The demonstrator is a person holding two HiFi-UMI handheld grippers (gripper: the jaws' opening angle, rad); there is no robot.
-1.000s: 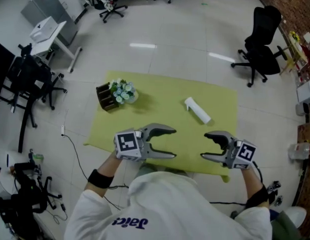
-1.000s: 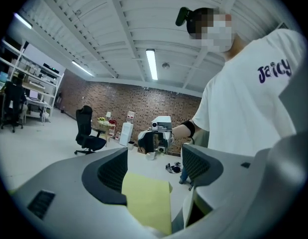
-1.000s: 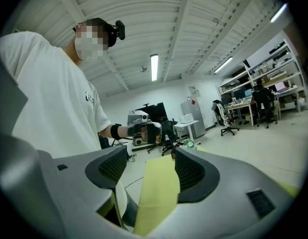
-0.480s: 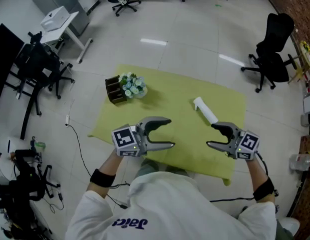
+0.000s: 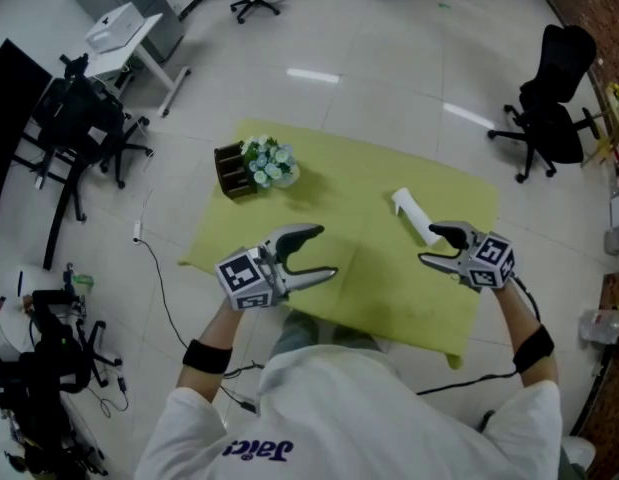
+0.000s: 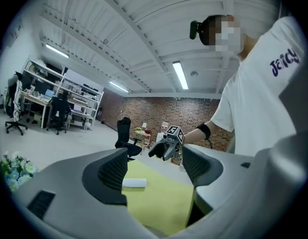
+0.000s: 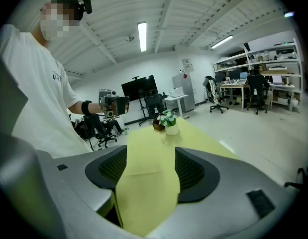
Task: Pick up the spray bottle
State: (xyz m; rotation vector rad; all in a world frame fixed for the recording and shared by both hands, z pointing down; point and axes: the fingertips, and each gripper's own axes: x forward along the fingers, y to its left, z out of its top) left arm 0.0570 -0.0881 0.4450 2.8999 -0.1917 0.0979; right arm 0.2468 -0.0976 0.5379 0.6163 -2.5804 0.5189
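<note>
You held your left gripper and right gripper over the near half of the yellow-green cloth that covered the table. Both had their jaws spread wide with nothing between them. That looked like a ready stance for a grasp not yet begun.

The white plastic spray bottle lay on its side at the far right of the cloth, just beside the right gripper. Since it lay flat, the jaws would probably have to close across its barrel. The small pot of white and pale-blue flowers and the dark brown slatted box stood together at the far left, well apart from the bottle and out of the way.

In the head view the right gripper's far jaw tip overlapped the bottle's near end, and that view could not tell whether they touched. The left gripper view helped here. It looked right across the cloth and showed the bottle lying flat, with the right gripper raised clear of the cloth above it. The right gripper view showed no bottle at all. It looked left along the cloth towards the flowers, so those jaws were not yet lined up on the bottle.
</note>
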